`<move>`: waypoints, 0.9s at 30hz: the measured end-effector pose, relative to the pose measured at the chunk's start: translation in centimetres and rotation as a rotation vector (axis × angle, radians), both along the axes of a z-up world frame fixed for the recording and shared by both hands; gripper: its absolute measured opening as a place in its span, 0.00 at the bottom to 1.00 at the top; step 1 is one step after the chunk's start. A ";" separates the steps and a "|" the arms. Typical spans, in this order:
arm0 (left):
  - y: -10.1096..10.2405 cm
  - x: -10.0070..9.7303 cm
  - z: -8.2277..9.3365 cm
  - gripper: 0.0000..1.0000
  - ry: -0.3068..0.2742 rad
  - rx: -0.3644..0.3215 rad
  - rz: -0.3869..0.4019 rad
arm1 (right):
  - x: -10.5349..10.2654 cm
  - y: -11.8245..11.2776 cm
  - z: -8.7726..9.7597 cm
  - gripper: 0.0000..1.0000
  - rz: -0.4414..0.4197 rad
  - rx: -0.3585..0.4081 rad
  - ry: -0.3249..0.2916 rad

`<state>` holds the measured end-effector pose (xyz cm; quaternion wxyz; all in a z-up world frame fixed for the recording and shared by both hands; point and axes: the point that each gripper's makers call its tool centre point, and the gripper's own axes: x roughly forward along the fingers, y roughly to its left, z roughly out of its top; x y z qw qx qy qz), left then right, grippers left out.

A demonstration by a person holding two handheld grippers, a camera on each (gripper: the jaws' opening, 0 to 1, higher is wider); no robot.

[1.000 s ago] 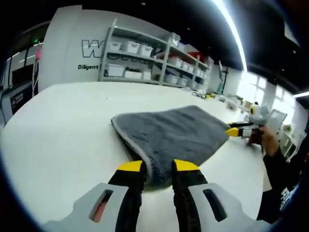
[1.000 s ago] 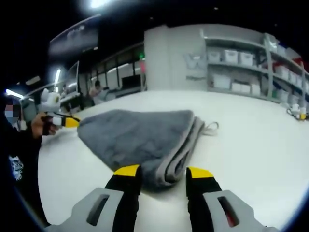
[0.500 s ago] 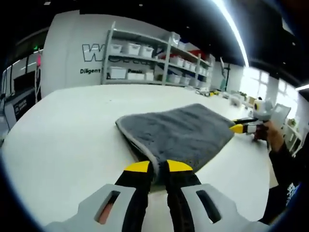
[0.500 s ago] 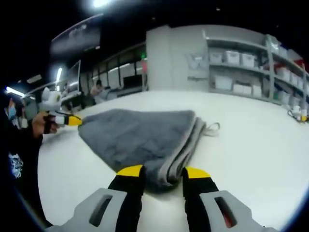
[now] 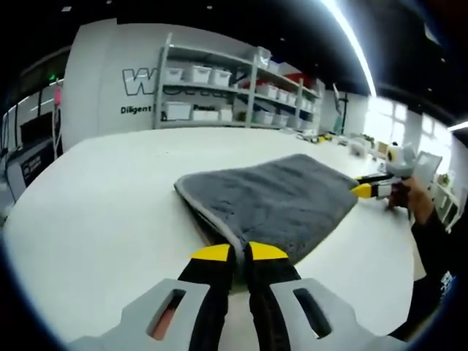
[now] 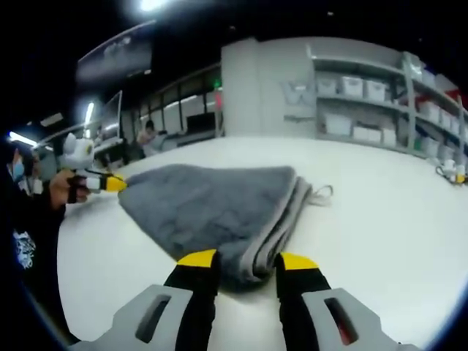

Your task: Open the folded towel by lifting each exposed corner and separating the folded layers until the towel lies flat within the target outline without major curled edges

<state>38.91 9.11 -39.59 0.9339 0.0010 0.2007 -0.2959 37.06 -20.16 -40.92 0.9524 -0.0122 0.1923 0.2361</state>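
**Two handheld tongs at opposite corners of a folded grey towel**

A folded grey towel (image 5: 274, 201) lies on a wide white tabletop (image 5: 95, 197); its stacked layers show along one edge, pale-trimmed, in the right gripper view (image 6: 219, 208).

In the left gripper view, the left tongs (image 5: 239, 253) rise from the bottom edge with yellow tips; the jaws are pressed nearly together, pinching the nearest corner of the towel between them. At the far right of this view the other tongs (image 5: 363, 189), also yellow-tipped, sit against the towel's far corner, held by a person's hand (image 5: 412, 202) in a dark sleeve.

In the right gripper view, the right tongs (image 6: 240, 259) stand with jaws apart, one on each side of the nearest towel corner; the thick folded edge lies between the tips, and the jaws do not look pressed onto it (a narrow strip of cloth shows free beside each tip). The left tongs (image 6: 110, 183) appear at the far left of this view, at the towel's opposite corner.

A small loop tag (image 6: 320, 193) pokes out from the towel's far edge; behind the tabletop stand shelves (image 5: 219, 95) of white bins against a pale wall with dark lettering.
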 end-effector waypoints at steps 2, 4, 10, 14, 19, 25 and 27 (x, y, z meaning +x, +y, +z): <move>0.0 -0.1 0.0 0.06 0.002 -0.001 -0.002 | 0.0 -0.1 0.0 0.28 0.000 -0.001 -0.001; 0.1 -0.1 0.0 0.06 0.005 -0.001 -0.001 | 0.1 -0.1 0.0 0.27 0.001 -0.003 -0.003; 0.1 -0.4 -0.2 0.05 0.017 0.002 -0.007 | 0.4 -0.4 0.1 0.26 0.007 -0.018 -0.002; -0.2 -0.9 -0.2 0.05 0.020 0.007 -0.033 | 0.9 -0.8 0.3 0.25 0.012 -0.050 0.003; -0.5 -1.5 -0.3 0.05 0.032 0.006 -0.062 | 1.7 -1.0 0.5 0.23 0.029 -0.100 0.016; -1.3 -2.7 -0.3 0.05 0.036 0.012 -0.107 | 3.4 -1.5 0.4 0.22 0.051 -0.121 0.050; -1.6 -3.2 -0.4 0.05 0.035 0.024 -0.126 | 3.7 -1.6 0.3 0.22 0.070 -0.155 0.063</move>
